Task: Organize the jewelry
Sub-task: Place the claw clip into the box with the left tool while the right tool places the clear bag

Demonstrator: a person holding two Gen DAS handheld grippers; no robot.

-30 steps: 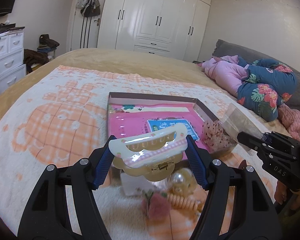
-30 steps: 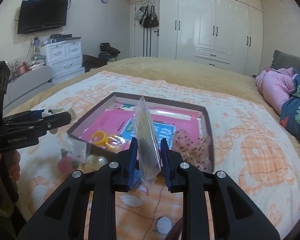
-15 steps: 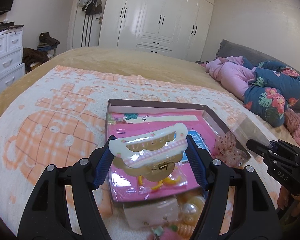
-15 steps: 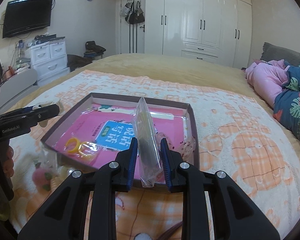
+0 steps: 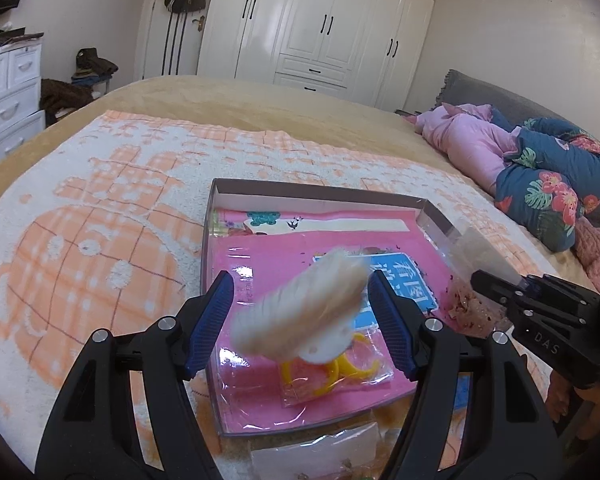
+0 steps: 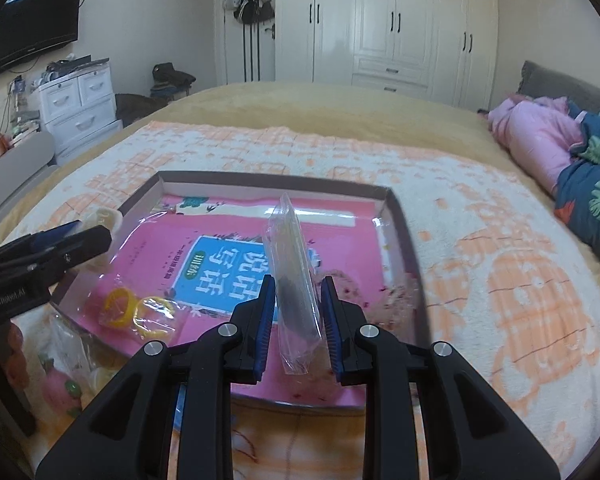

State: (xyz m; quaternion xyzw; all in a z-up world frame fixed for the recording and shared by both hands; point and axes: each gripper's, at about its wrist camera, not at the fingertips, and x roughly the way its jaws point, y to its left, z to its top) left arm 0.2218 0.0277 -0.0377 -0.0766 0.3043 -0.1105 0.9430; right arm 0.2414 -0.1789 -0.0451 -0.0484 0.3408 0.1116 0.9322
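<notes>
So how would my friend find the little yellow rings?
Look on the bed for the shallow box with the pink book inside. At the book's near corner on the left gripper's side lies a clear packet holding the yellow rings. Nothing else in the box is bright yellow or ring-shaped.

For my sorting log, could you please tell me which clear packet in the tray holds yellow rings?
The front-left packet, lying flat near the tray's front edge; the right-side packet holds pinkish speckled material.

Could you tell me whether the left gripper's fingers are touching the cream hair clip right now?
Apart. The left wrist view shows the blurred cream hair clip tilted between the open fingers, with clear gaps on both sides, above the box.
</notes>
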